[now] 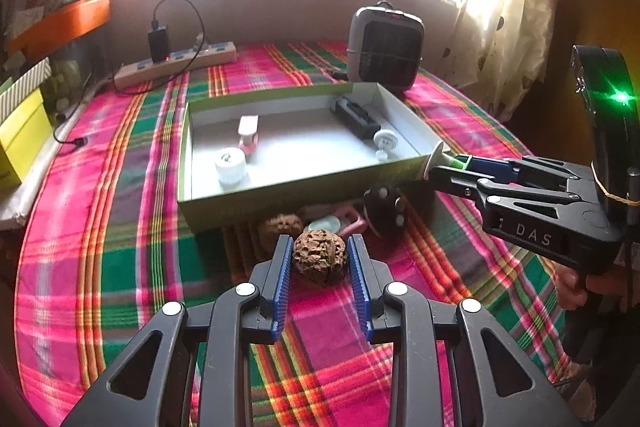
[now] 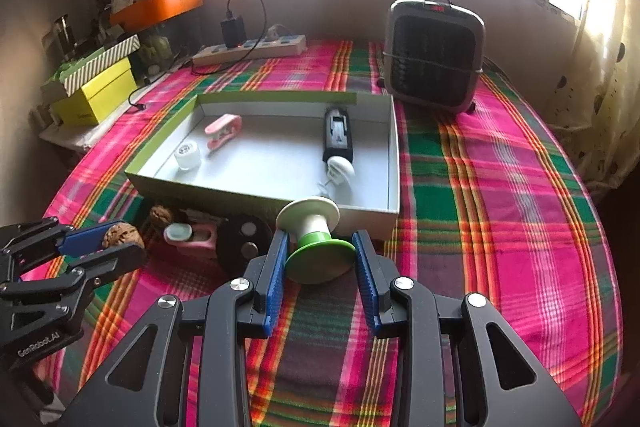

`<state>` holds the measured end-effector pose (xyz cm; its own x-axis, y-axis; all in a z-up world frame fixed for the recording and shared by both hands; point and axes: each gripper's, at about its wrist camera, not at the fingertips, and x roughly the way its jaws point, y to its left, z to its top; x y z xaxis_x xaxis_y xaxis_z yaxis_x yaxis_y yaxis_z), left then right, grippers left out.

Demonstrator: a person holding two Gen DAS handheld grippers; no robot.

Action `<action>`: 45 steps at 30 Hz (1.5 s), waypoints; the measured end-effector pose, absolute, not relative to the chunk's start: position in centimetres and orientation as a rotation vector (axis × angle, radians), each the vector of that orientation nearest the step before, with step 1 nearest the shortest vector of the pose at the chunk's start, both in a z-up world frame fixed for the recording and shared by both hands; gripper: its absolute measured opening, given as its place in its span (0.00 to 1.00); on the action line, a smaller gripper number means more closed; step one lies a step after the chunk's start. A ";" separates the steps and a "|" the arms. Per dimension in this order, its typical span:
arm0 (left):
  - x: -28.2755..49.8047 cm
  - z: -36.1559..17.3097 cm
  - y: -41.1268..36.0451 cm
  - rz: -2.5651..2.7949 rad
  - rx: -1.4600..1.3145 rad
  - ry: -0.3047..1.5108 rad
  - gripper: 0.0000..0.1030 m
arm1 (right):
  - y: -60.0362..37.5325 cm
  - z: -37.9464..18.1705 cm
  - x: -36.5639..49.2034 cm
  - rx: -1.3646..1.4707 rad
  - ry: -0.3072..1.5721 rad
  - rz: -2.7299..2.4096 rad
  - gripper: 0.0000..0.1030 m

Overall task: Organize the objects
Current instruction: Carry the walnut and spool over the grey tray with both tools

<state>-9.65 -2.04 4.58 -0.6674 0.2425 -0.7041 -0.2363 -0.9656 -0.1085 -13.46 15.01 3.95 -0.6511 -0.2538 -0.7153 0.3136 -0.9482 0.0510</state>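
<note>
My left gripper (image 1: pixel 319 259) is shut on a brown walnut (image 1: pixel 319 261), held in front of the green-rimmed box (image 1: pixel 248 205). It also shows in the right wrist view (image 2: pixel 120 243). My right gripper (image 2: pixel 320 255) is shut on a green and white spool (image 2: pixel 316 239) by the box's near right corner (image 2: pixel 390 223); the spool also shows in the left wrist view (image 1: pixel 438 159). Inside the box lie a pink clip (image 1: pixel 248 133), a white roll (image 1: pixel 230 167), a black device (image 1: pixel 356 117) and a white spool (image 1: pixel 385 143).
In front of the box lie a second walnut (image 1: pixel 280 227), a pink item with a white disc (image 1: pixel 340 223) and a black disc with white dots (image 1: pixel 386 209). A heater (image 1: pixel 384 47) and a power strip (image 1: pixel 176 65) stand behind. Yellow boxes (image 2: pixel 96 95) sit left.
</note>
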 end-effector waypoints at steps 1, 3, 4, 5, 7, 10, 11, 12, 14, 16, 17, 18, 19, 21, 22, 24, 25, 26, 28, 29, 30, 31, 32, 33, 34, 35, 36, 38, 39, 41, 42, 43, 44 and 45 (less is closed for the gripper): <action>-9.7 4.7 -2.0 2.652 -1.119 -0.011 0.25 | 15.0 4.1 -13.6 1.105 0.112 -2.598 0.33; -10.0 4.9 -1.9 2.653 -1.113 -0.007 0.25 | 14.9 4.5 -13.9 1.098 0.110 -2.595 0.33; -10.2 5.0 -1.9 2.655 -1.110 -0.006 0.25 | 14.9 4.6 -14.0 1.095 0.111 -2.594 0.33; -10.4 5.1 -1.9 2.656 -1.108 -0.007 0.25 | 14.8 4.8 -14.2 1.091 0.116 -2.593 0.33; -10.7 5.4 -1.9 2.661 -1.101 -0.007 0.25 | 14.6 5.0 -14.4 1.086 0.122 -2.589 0.33; -11.5 5.8 -2.0 2.667 -1.095 -0.008 0.25 | 14.3 5.5 -14.9 1.072 0.130 -2.578 0.33; -11.7 5.8 -2.1 2.669 -1.098 -0.009 0.25 | 14.2 5.6 -15.1 1.068 0.131 -2.574 0.33; -11.9 5.8 -2.1 2.670 -1.098 -0.009 0.25 | 14.0 5.8 -15.5 1.063 0.131 -2.568 0.33; -12.5 5.9 -2.2 2.672 -1.097 -0.013 0.25 | 13.9 5.9 -16.0 1.062 0.131 -2.559 0.33; -13.1 6.0 -2.3 2.676 -1.095 -0.011 0.25 | 13.5 5.9 -16.7 1.065 0.134 -2.542 0.33; -13.4 6.0 -2.3 2.679 -1.099 -0.012 0.25 | 13.3 5.9 -17.1 1.067 0.135 -2.537 0.33; -13.7 6.0 -2.4 2.681 -1.099 -0.013 0.25 | 13.2 5.9 -17.4 1.070 0.137 -2.533 0.33; -14.2 6.0 -2.5 2.684 -1.102 -0.016 0.25 | 12.9 5.9 -17.9 1.070 0.141 -2.528 0.33; -14.7 6.0 -2.7 2.690 -1.103 -0.022 0.25 | 12.6 5.9 -18.6 1.072 0.142 -2.523 0.33; -15.2 6.0 -2.8 2.691 -1.103 -0.025 0.25 | 12.5 5.8 -19.0 1.072 0.142 -2.520 0.33; -15.8 5.8 -3.0 2.692 -1.111 -0.027 0.25 | 12.2 5.7 -19.9 1.077 0.138 -2.512 0.33; -16.1 5.7 -3.0 2.693 -1.116 -0.026 0.25 | 12.2 5.6 -20.2 1.078 0.135 -2.509 0.33; -16.4 5.6 -3.0 2.695 -1.122 -0.025 0.25 | 12.0 5.5 -20.7 1.082 0.131 -2.503 0.33; -16.8 5.5 -3.0 2.696 -1.124 -0.023 0.25 | 11.8 5.3 -21.4 1.088 0.126 -2.494 0.33; -17.1 5.4 -3.1 2.695 -1.128 -0.027 0.25 | 11.7 5.2 -21.7 1.089 0.126 -2.488 0.33; -17.4 5.2 -3.1 2.692 -1.133 -0.029 0.25 | 11.6 5.0 -22.2 1.093 0.125 -2.478 0.33; -17.6 5.1 -3.2 2.691 -1.137 -0.032 0.25 | 11.4 4.9 -22.5 1.099 0.128 -2.470 0.33; -17.9 4.9 -3.2 2.692 -1.143 -0.031 0.25 | 11.2 4.7 -22.9 1.104 0.134 -2.466 0.33; -18.1 4.8 -3.2 2.693 -1.146 -0.030 0.25 | 11.0 4.7 -23.1 1.107 0.139 -2.463 0.33; -18.4 4.7 -3.3 2.693 -1.149 -0.031 0.25 | 10.8 4.5 -23.5 1.113 0.148 -2.458 0.33; -18.7 4.6 -3.3 2.694 -1.154 -0.036 0.25 | 10.6 4.3 -23.7 1.116 0.152 -2.456 0.33; -18.9 4.5 -3.3 2.693 -1.157 -0.038 0.25 | 10.4 4.1 -24.1 1.120 0.156 -2.452 0.33; -19.4 4.1 -3.3 2.687 -1.171 -0.033 0.25 | 10.2 3.8 -24.6 1.129 0.152 -2.444 0.33; -19.7 3.9 -3.2 2.681 -1.181 -0.031 0.25 | 10.1 3.7 -24.9 1.136 0.148 -2.440 0.33; -20.1 3.5 -3.2 2.676 -1.192 -0.028 0.25 | 9.9 3.4 -25.4 1.147 0.151 -2.432 0.33; -20.2 3.4 -3.1 2.674 -1.194 -0.024 0.25 | 9.8 3.2 -25.6 1.152 0.156 -2.428 0.33; -20.3 3.2 -3.1 2.672 -1.201 -0.021 0.25 | 9.7 3.0 -25.8 1.158 0.165 -2.422 0.33; -20.5 3.1 -3.1 2.671 -1.207 -0.020 0.25 | 9.6 2.9 -26.0 1.162 0.170 -2.418 0.33; -20.6 3.0 -3.1 2.669 -1.210 -0.019 0.25 | 9.5 2.8 -26.2 1.166 0.175 -2.416 0.33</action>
